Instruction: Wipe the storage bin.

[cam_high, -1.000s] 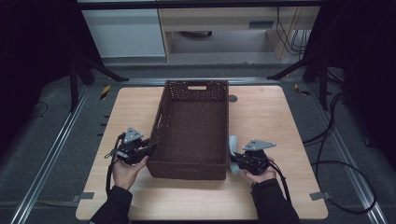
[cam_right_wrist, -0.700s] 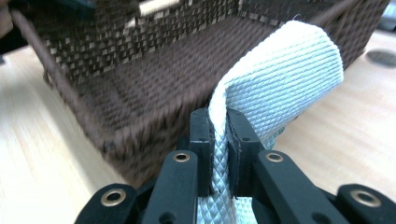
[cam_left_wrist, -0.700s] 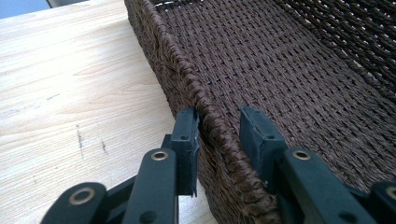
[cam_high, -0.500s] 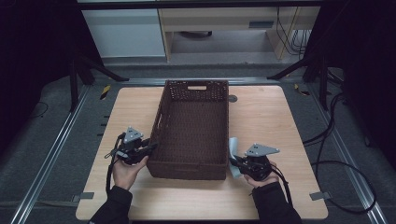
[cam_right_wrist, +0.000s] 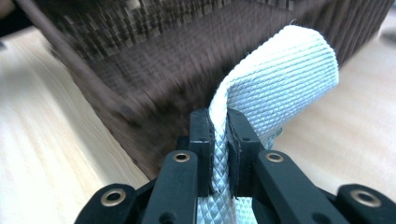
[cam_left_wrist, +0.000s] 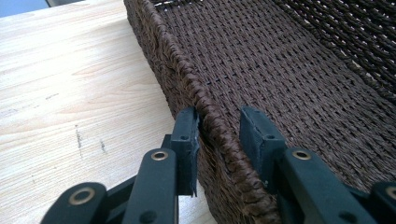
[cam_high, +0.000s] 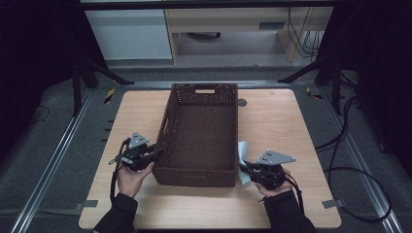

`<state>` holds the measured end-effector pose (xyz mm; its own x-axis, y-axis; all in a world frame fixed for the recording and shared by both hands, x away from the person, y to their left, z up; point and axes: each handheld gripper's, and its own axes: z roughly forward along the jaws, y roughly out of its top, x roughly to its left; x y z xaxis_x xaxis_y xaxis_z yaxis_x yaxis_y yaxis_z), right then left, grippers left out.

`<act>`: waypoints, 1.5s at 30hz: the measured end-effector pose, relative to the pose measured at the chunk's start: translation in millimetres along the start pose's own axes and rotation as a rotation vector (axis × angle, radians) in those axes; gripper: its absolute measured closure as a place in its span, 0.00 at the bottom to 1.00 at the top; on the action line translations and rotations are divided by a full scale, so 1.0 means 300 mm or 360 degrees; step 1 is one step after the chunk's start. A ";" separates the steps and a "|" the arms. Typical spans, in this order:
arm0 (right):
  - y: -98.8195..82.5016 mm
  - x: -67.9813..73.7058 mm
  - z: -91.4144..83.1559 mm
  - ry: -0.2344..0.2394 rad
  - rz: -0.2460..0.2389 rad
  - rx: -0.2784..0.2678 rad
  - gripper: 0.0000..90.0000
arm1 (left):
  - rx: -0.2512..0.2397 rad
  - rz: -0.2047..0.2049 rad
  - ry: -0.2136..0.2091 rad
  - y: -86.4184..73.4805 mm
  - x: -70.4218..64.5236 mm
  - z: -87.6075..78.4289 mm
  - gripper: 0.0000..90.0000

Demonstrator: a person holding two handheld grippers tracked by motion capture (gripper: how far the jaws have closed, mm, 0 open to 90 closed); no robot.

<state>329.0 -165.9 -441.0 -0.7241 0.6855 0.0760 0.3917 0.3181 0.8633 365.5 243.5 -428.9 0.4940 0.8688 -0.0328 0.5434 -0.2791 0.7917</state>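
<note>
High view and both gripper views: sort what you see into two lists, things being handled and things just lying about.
Being handled:
- woven basket, its wall straddled by the left gripper, jaws not closed on it
- pale cloth, clamped in the right gripper

Lying about:
- wooden table
- cables on the floor
- cabinets behind

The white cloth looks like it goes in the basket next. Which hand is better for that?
Probably the right. The right gripper is shut on the white cloth, beside the wicker basket. The left gripper straddles the basket's rim, one jaw either side, seemingly steadying it.
</note>
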 end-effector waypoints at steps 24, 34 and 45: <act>-0.034 0.032 -0.045 0.0043 0.0038 -0.0017 0.92 | 0.0000 -0.0005 -0.0001 0.000 0.000 0.001 0.75; -0.081 0.050 -0.020 0.0031 0.0003 0.0144 0.92 | 0.0001 -0.0003 0.0000 0.000 0.000 0.001 0.75; -0.103 0.063 0.005 0.0064 0.0038 0.0190 0.92 | 0.0002 -0.0001 0.0003 0.000 0.000 0.000 0.75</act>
<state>304.1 -161.7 -467.0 -0.7352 0.6676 0.1178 0.4719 0.3793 0.7959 365.6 243.3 -428.9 0.4922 0.8699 -0.0323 0.5447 -0.2789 0.7909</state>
